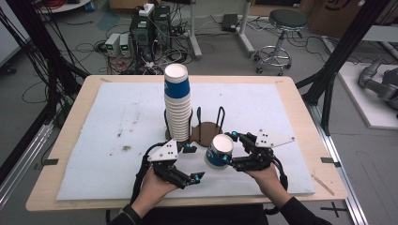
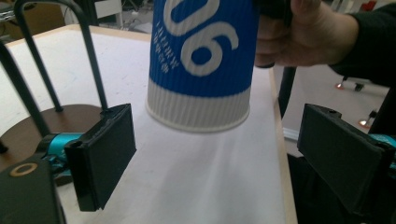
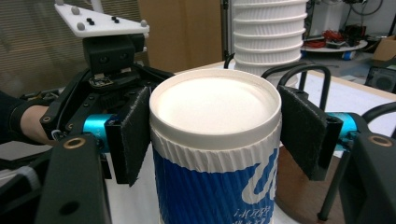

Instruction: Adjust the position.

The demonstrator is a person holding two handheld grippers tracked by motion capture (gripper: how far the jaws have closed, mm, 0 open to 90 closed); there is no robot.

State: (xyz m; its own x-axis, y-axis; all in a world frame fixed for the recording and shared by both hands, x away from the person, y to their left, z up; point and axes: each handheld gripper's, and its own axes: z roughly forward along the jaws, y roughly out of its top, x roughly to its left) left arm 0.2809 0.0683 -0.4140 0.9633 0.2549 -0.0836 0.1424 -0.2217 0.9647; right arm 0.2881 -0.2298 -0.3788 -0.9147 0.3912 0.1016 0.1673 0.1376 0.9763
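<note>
Above the table (image 1: 281, 93), one cup (image 1: 219, 151) clamped in right tool (image 1: 228, 147); left tool (image 1: 192, 162) wide open, empty.

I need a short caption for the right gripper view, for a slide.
Right claw shut on an upside-down blue-and-white ribbed paper cup, a tall stack of white paper cups behind.

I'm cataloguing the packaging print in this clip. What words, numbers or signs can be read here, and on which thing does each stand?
"06": large white figures, seen upside down, on the blue band of the held cup.
Small white lettering beside those figures: too blurred to read.
Large white letter part and a small line below it on the held cup in the right gripper view: cut off and unreadable.
Stack of cups: no print legible.
</note>
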